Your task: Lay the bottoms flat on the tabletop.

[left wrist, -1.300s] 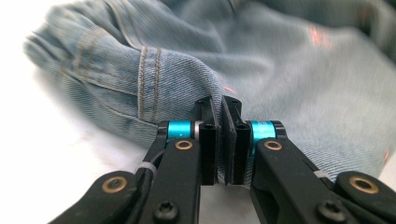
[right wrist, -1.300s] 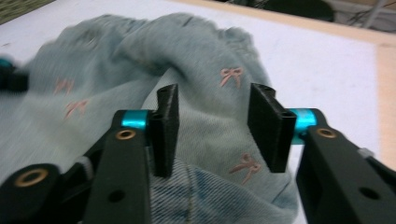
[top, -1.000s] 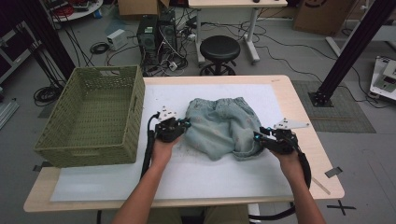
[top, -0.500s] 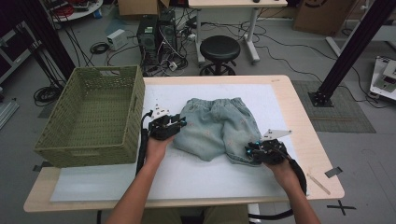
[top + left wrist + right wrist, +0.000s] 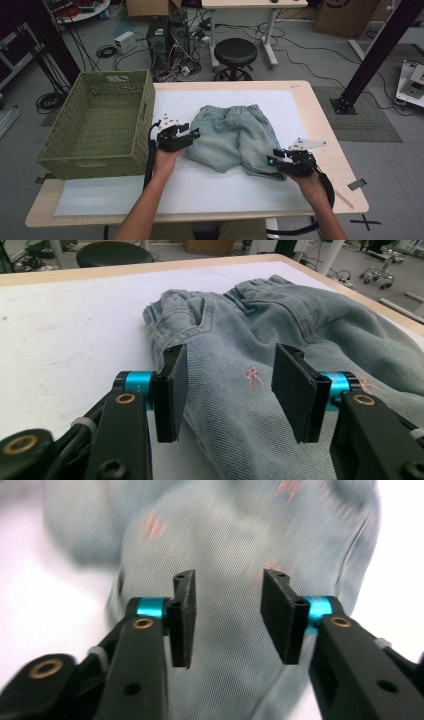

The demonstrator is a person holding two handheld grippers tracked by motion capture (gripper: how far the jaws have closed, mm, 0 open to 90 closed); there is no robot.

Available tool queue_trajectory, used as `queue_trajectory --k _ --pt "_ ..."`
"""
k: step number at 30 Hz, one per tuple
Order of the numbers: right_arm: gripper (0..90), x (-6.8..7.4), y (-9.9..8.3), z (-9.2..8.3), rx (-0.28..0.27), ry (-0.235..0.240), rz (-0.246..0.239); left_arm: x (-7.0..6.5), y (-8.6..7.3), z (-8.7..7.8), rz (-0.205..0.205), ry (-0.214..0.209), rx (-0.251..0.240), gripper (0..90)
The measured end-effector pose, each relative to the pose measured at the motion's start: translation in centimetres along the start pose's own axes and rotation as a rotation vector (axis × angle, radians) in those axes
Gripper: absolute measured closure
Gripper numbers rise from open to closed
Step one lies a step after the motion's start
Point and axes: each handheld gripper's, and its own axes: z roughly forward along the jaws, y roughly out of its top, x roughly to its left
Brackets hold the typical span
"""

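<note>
Basket (image 5: 100, 120) at 9 o'clock. Left gripper (image 5: 186, 137) just opened, jaws apart over the left hem of the shorts (image 5: 235, 135), nothing pinched. Shorts mid-mat, waistband toward 12. Right gripper (image 5: 280, 159) also just opened, at 5 o'clock hem, equally near.

Denim shorts (image 5: 235, 137) flat on the white worktop (image 5: 210, 192), roughly mid-table, just right of the green basket. Light blue, faded wash, elastic gathered waistband at the far edge, two legs pointing toward the near side w/ hems closest to the person. Left leg shorter-looking and a bit rumpled at its outer seam; right leg runs further down & to the right, hem slightly turned. Small pink bow-like embroidered marks scattered on the fabric (image 5: 280, 370), a pocket seam visible near the waist. Cloth lies spread out, mostly smooth, soft folds only, in the blurred right gripper view (image 5: 230, 555) too.
</note>
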Motion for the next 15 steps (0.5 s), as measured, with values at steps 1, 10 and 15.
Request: queue_trajectory --k 1,10,15 --pt "45.8 -0.1 0.5 0.4 -0.013 -0.025 0.018 0.0 0.0 0.0 0.000 -0.003 -0.003 46.4" --pt "40.0 -0.7 4.3 5.9 0.044 -0.084 0.096 0.0 -0.2 0.1 -0.006 -0.023 -0.008 42.8" --pt "68.9 0.2 4.9 9.1 0.207 -0.133 -0.038 0.1 -0.3 -0.1 -0.010 -0.022 -0.006 42.7"
